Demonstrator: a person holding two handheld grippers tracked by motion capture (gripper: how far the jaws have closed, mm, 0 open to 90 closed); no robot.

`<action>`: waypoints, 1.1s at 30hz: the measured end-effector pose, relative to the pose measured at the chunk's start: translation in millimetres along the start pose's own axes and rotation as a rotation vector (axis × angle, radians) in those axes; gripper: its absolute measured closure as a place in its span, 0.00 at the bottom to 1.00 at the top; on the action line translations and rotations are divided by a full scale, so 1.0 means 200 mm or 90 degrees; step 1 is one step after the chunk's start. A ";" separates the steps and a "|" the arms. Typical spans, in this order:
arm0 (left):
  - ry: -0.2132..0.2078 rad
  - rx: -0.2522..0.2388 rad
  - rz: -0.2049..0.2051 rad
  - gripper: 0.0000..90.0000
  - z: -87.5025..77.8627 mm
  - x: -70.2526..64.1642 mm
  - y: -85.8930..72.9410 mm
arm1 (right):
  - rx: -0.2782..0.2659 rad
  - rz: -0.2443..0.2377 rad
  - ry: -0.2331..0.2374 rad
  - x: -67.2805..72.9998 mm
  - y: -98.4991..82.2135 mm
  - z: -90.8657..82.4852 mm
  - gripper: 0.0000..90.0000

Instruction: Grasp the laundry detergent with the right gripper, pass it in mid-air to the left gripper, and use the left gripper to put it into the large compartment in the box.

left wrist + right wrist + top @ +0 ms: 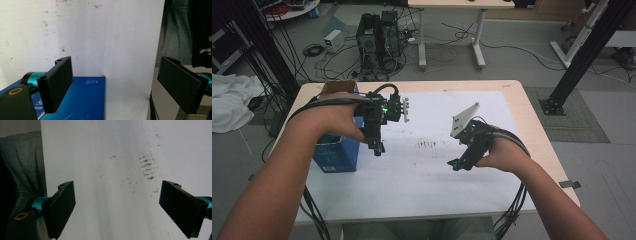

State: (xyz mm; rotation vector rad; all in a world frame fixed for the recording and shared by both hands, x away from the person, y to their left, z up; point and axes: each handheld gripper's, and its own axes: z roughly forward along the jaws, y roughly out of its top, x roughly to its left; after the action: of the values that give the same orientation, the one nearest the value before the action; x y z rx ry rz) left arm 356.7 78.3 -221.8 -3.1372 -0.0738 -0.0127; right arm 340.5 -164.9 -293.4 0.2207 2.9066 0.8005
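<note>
My left gripper (378, 149) hangs over the left part of the table and points down, close to the right side of a blue box (337, 156). In the left gripper view its jaws (116, 75) stand wide apart with nothing between them, and the blue box (85, 100) lies below, under the left jaw. My right gripper (457, 165) hovers low over the white sheet (427, 180) at the right. In the right gripper view it (117, 195) is open, with only the stained sheet (112, 157) between its jaws.
The wooden table (534, 135) is covered by the white sheet with dark smudges (427, 145) at its middle. The blue box has brown open flaps (337, 88) at the top. Cables trail off the near edge. Beyond the table are a computer tower (379, 37) and another desk.
</note>
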 end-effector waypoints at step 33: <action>0.027 -0.012 0.002 0.15 -0.01 0.04 0.02 | 0.016 -0.002 -0.001 -0.06 0.02 -0.01 0.14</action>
State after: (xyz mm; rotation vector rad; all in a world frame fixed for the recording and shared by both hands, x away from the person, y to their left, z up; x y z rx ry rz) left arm 365.3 75.1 -219.5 -3.1534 -0.0686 -0.0812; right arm 351.8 -163.9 -289.6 0.2196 2.9165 0.7645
